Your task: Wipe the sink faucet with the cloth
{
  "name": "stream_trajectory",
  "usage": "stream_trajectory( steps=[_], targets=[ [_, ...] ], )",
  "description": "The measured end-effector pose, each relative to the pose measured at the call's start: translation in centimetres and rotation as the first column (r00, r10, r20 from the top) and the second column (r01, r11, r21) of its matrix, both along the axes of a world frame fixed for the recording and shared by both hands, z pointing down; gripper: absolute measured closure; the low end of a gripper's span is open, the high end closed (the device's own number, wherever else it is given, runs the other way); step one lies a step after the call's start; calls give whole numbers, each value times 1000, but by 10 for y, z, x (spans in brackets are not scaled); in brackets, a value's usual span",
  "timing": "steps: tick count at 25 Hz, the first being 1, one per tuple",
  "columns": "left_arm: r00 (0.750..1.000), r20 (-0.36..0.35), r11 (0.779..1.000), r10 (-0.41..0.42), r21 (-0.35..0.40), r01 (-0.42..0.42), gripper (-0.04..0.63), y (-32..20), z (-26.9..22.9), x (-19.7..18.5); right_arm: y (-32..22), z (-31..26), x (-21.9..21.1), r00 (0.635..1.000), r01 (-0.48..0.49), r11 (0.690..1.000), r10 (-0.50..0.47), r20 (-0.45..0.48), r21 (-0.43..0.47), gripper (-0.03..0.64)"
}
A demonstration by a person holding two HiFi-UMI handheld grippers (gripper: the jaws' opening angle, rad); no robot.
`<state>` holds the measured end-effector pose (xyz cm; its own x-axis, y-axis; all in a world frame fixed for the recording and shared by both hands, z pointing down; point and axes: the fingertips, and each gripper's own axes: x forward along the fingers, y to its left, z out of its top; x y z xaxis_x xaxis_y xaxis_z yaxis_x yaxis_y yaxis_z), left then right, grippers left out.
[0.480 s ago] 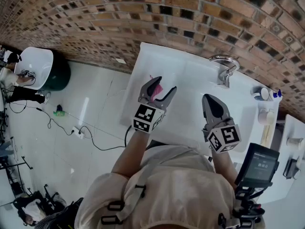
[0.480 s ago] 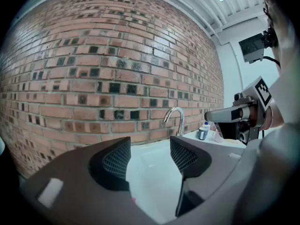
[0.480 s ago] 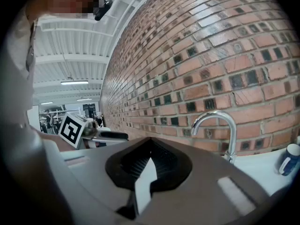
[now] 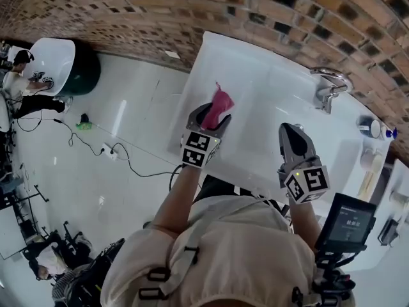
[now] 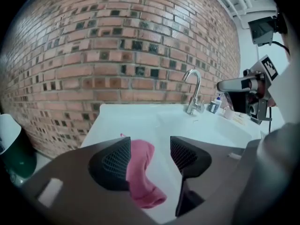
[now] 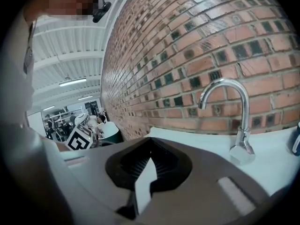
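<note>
**Cloth between spread left jaws, faucet untouched**

Far left in the head view, a green-and-white tub (image 4: 64, 66) stands on the floor with a person (image 4: 19, 82) beside it; both are too small to detail.

The left gripper (image 4: 214, 115) is over the left end of the white sink counter (image 4: 268, 101). Its own view shows the left gripper (image 5: 150, 146) with jaws spread. The pink cloth (image 5: 139, 170) lies between them, resting against the left pad, with bare counter visible between it and the right pad. It is not clamped. From above, the cloth (image 4: 220, 101) sticks out past the jaw tips and its lower part is hidden by them.

The right gripper (image 4: 291, 132) hangs over the counter's near edge, well apart from the left one. In its own view the right gripper (image 6: 151, 142) is closed, tips meeting, with nothing between them.

The chrome faucet (image 4: 329, 85) stands at the back of the counter against the brick wall (image 4: 192, 5), well clear of both grippers and the cloth. The basin outline is hard to make out, white on white.

Right of the faucet stand small bottles (image 4: 370, 128), contents unreadable. A dark item (image 6: 295, 144) is cut off at the right gripper view's edge.
</note>
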<state>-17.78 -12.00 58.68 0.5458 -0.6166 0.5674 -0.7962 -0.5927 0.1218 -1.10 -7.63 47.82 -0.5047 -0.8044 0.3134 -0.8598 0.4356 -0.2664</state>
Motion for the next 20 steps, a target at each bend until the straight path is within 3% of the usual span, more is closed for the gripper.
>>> stream_trajectory(
  steps=[5, 13, 17, 20],
  targets=[
    [998, 52, 993, -35, -111, 41, 356, 8, 51, -19, 0, 26, -4, 1000, 6, 998, -6, -1, -61, 623],
    [995, 101, 983, -19, -179, 37, 357, 1, 91, -29, -1, 51, -7, 1000, -1, 994, 1, 0, -112, 623],
    [989, 144, 986, -34, -159, 57, 442, -4, 93, -38, 0, 52, -6, 1000, -6, 993, 6, -1, -116, 623],
    [990, 133, 986, -42, -155, 63, 488, -8, 86, -36, 0, 48, -1, 1000, -20, 994, 20, -5, -107, 624]
  ],
)
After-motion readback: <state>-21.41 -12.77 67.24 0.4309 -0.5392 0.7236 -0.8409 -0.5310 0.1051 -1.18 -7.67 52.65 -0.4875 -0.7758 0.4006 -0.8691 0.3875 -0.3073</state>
